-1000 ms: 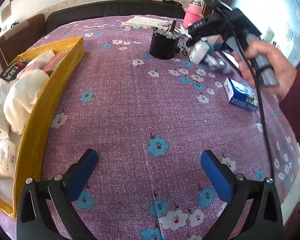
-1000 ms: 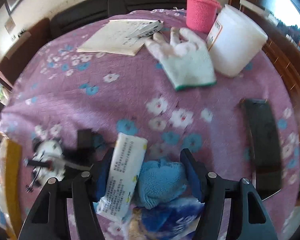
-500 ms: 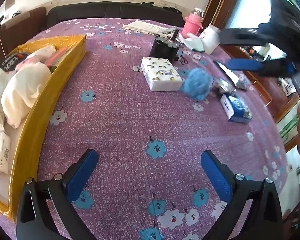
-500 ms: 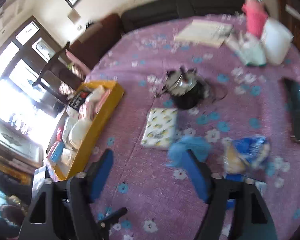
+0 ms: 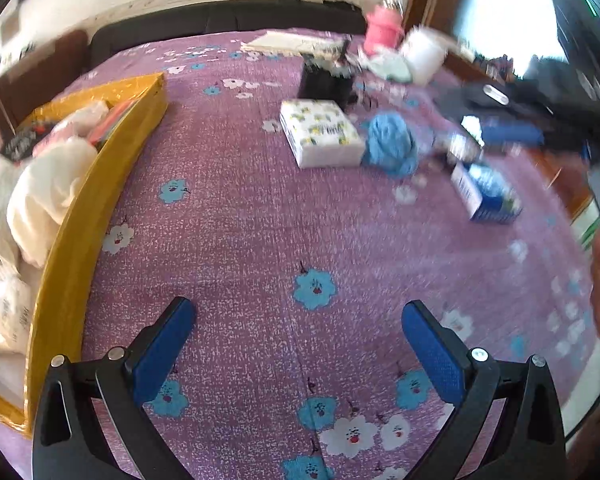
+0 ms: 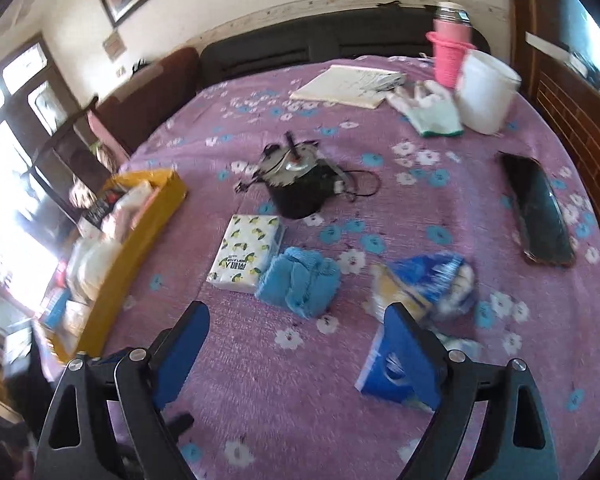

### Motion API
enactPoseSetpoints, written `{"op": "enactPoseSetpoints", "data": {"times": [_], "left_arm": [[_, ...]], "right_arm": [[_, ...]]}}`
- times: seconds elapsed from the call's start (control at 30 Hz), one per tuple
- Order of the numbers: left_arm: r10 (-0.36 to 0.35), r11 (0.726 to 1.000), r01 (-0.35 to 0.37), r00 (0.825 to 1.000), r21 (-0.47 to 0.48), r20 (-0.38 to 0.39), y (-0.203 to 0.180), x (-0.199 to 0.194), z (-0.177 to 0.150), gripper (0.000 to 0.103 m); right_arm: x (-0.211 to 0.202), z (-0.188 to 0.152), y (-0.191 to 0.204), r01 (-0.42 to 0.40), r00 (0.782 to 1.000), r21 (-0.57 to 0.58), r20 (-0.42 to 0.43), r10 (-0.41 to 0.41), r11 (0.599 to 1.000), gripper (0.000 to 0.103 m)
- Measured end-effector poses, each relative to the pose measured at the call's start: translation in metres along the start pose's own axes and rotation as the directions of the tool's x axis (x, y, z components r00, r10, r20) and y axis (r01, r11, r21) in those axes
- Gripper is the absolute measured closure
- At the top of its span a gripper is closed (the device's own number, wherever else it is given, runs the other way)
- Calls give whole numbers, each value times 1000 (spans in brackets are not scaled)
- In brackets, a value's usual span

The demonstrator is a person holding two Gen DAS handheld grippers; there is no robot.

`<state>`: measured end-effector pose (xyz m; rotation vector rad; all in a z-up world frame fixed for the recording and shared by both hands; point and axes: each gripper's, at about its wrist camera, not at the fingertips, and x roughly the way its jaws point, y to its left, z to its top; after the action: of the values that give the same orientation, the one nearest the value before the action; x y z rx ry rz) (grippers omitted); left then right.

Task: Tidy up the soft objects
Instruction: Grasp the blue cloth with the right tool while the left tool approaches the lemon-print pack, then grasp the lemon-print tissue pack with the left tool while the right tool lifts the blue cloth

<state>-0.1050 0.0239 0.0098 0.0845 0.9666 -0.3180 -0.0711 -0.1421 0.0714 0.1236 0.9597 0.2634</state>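
Right gripper above fuzzy blue cloth

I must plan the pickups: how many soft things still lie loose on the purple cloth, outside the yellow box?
3 clearly: tissue pack, blue cloth touching it, white glove by the white tub. The blurred blue packages nearby may count too.

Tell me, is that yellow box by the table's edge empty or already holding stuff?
Holding stuff. The yellow box is crowded with white cloth bundles and packets; the right wrist view shows it crowded too.
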Motion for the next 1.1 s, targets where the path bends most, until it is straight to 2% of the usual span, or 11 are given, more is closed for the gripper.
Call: {"op": "enactPoseSetpoints", "data": {"times": [0.07,0.2,0.27,0.33,0.5,0.7,0.9,0.93,1.0,1.03,1.1], "left_arm": [[43,998,-42,999,44,-15,-8,2,-2,0],[-86,995,86,996,-56,5,9,-12,-2,0],[-89,992,92,995,-90,41,18,-22,5,0],[-90,988,99,992,-115,84,28,-32,16,0],[-147,964,159,986,-214,72,48,-10,59,0],[-140,963,143,990,-230,29,39,44,104,0],[-20,996,17,999,-82,-35,1,92,135,1],[18,999,-20,999,-50,-38,-5,96,135,3],[80,997,-80,997,20,-12,-15,92,131,31],[57,998,-57,998,22,-4,-14,88,130,52],[9,1000,-9,1000,-19,0,-6,73,127,52]], "right_arm": [[17,2,7,15,1000,-9,-18,-15,1000,13],[54,9,7,53,996,18,-71,-51,998,26],[68,10,0,64,994,43,-92,-60,997,37],[69,10,-10,8,997,97,-78,0,995,56],[50,-4,-32,-26,999,163,-38,32,986,56],[24,-30,-45,-122,992,224,12,122,967,56],[7,-39,-39,-144,989,188,54,136,972,55],[6,-40,-37,-143,989,183,56,135,973,55],[3,-42,-36,-144,989,174,61,135,974,55],[2,-43,-35,-148,988,174,62,139,974,55],[2,-44,-33,-154,987,174,65,145,973,55]]}}
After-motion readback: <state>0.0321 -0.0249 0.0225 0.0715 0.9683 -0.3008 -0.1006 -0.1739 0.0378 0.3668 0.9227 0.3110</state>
